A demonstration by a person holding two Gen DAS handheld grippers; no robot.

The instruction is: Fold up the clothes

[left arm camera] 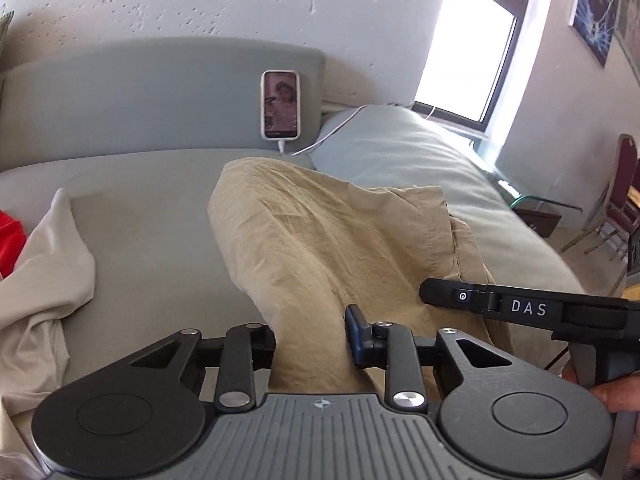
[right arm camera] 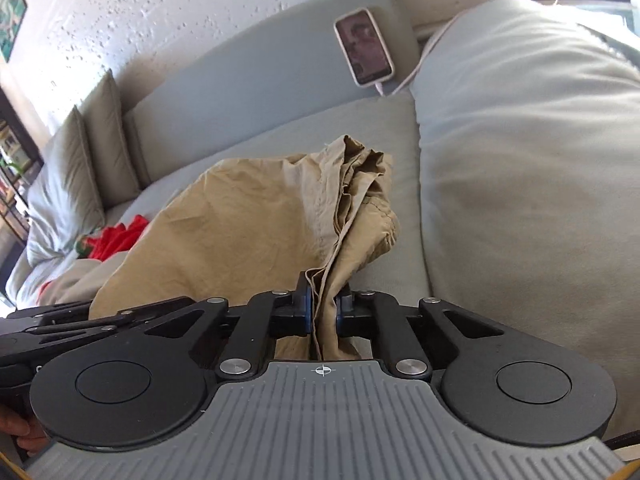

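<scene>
Tan garment (right arm camera: 256, 216) edge pinched in right hand-held gripper (right arm camera: 323, 312), sofa (right arm camera: 520, 160) around.

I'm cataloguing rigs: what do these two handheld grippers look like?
Both alike: the left gripper and right gripper have black linkage arms with silver pivot pins, two round black discs, a ribbed grey base with a crosshair mark, and blue-padded fingers. One side reads "DAS".

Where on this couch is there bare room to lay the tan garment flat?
The bare seat between the pale cloth and the tan garment is free, up to the backrest. The big cushion crowds the other side; red clothing piles beyond the pale cloth.
</scene>
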